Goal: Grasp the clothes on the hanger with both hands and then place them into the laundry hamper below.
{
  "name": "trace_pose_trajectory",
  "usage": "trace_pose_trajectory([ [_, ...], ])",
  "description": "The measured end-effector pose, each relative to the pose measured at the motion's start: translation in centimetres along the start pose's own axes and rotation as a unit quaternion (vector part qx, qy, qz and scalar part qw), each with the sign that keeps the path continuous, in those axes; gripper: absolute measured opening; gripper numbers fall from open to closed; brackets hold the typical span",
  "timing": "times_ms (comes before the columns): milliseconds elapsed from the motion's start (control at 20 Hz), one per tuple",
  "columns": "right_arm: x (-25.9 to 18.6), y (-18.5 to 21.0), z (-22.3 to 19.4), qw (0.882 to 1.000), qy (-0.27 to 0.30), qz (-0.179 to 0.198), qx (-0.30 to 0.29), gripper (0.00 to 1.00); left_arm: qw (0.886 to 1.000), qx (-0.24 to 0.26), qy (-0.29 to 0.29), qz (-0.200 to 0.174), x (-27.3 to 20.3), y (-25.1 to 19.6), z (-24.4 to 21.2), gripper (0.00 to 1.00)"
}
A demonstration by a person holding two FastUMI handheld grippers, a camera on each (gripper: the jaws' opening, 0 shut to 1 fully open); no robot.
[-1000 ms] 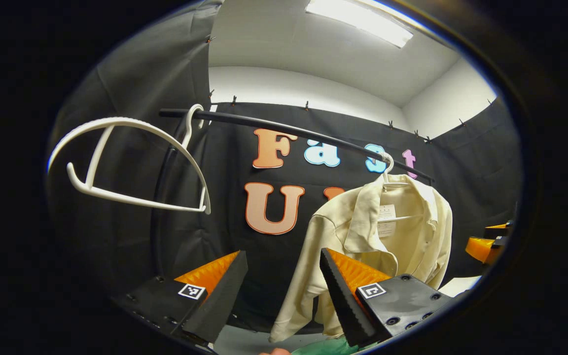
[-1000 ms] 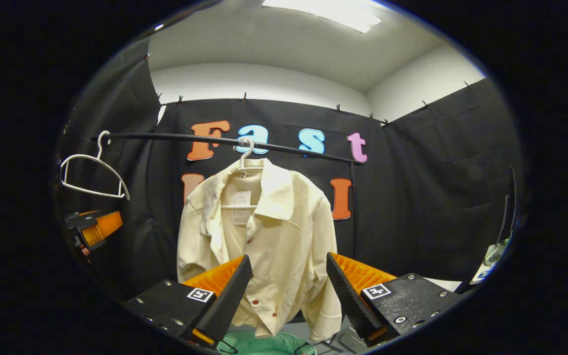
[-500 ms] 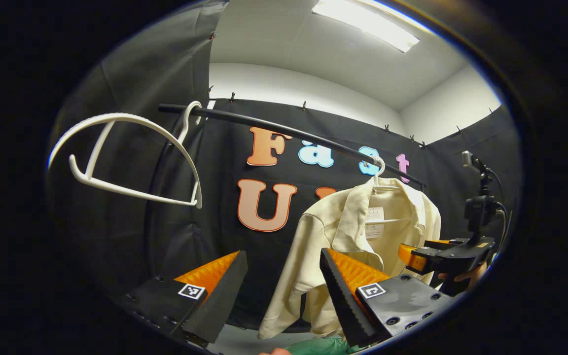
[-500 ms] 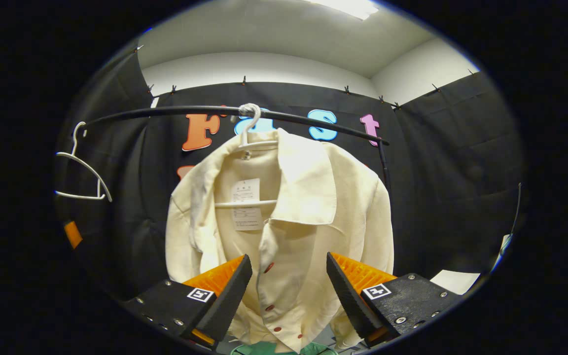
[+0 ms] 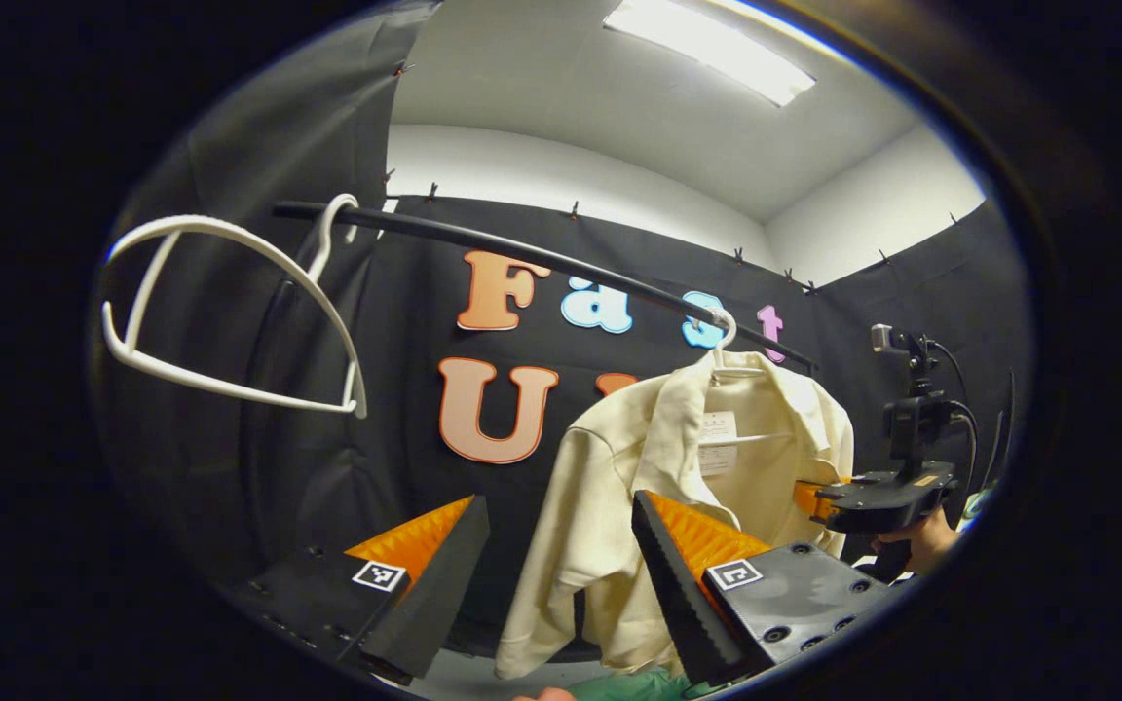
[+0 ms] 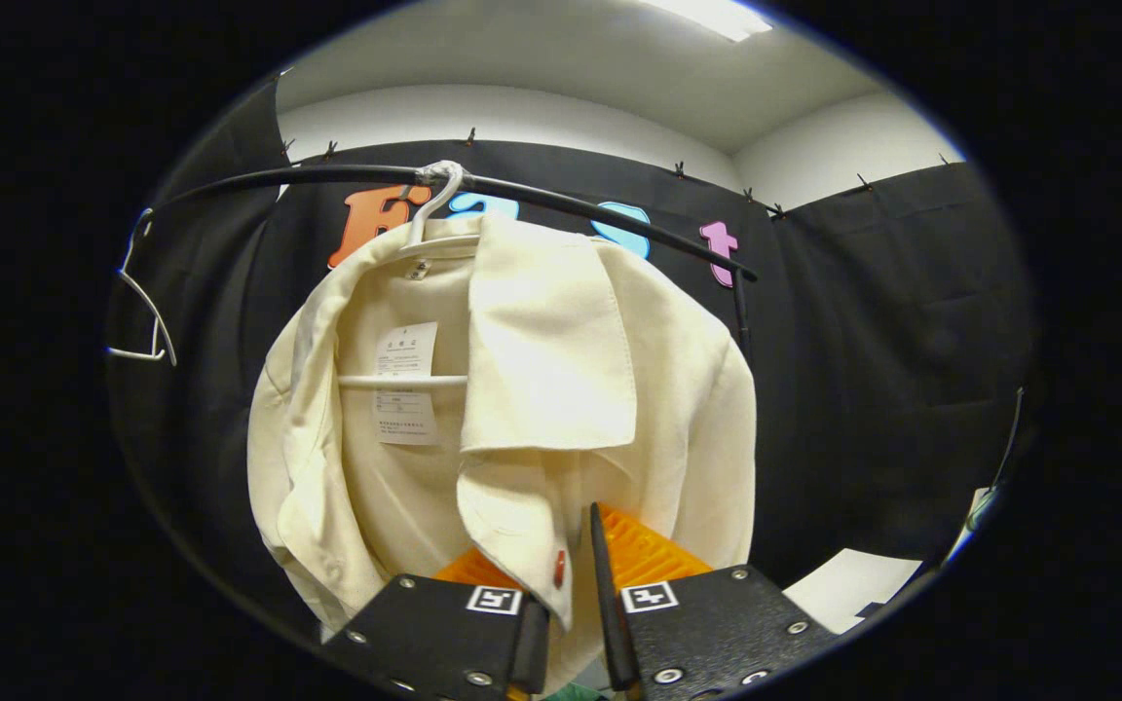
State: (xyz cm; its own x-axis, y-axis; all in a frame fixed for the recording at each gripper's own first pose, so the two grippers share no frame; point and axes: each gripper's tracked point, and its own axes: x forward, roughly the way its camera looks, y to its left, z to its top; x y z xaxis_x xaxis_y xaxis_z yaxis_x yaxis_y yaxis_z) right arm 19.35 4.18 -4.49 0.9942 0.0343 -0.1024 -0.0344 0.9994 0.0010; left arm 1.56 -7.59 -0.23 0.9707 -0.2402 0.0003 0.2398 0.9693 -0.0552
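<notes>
The biggest change is on the right: a second ago the right claw [image 6: 569, 623] hung back with its fingers spread wide and the whole cream shirt [image 6: 542, 389] in front of it; now it has pushed right up to the garment and clamped its fingers together on the shirt's front edge, by a red button just below the collar flap. I'd judge this the first of the two grasps, so the task is barely under way, with the shirt not yet off its hanger.

The shirt still hangs from its white hanger [image 6: 434, 195] on the black rail [image 6: 561, 200], well up from the floor. A sliver of green at the bottom of the left gripper view [image 5: 619, 686] is probably the laundry hamper beneath it, though too little shows to be sure.

The left claw [image 5: 559, 574] has only swung a little and remains spread open, gripping nothing, with the shirt [image 5: 678, 506] farther off and to its right. In that same view the right claw [image 5: 819, 498] sits against the shirt's far side, a hand [image 5: 921, 545] behind it.

At the rail's left end an empty white hanger [image 5: 230, 302] dangles, untouched.
</notes>
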Motion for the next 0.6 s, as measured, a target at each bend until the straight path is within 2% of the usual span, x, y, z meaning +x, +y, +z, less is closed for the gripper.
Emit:
trace_pose_trajectory([
  [50, -0.6, -0.4, 0.3, 1.0, -0.001, 0.001, -0.005, 0.09, 1.0, -0.006, 0.005, -0.02, 0.9, -1.7, -0.4, 1.0],
  [150, -1.6, -0.9, 1.0, 1.0, -0.007, 0.008, -0.014, 0.02, 0.998, -0.023, 0.009, -0.058, 2.9, -5.3, -1.1, 0.96],
  [300, -2.8, -1.1, 2.3, 0.999, -0.02, 0.019, -0.023, 0.02, 0.993, -0.044, 0.025, -0.111, 6.5, -10.5, -3.3, 0.96],
  [350, -3.1, -1.0, 2.4, 0.999, -0.02, 0.025, -0.023, 0.02, 0.991, -0.047, 0.036, -0.123, 7.4, -11.7, -4.3, 1.0],
  [400, -3.3, -1.0, 2.3, 0.999, -0.02, 0.029, -0.023, 0.02, 0.991, -0.046, 0.045, -0.121, 8.6, -12.3, -5.4, 0.96],
  [600, -3.2, -0.9, 2.2, 0.999, -0.021, 0.037, -0.016, 0.02, 0.995, -0.017, 0.063, -0.076, 12.3, -11.5, -9.7, 0.97],
])
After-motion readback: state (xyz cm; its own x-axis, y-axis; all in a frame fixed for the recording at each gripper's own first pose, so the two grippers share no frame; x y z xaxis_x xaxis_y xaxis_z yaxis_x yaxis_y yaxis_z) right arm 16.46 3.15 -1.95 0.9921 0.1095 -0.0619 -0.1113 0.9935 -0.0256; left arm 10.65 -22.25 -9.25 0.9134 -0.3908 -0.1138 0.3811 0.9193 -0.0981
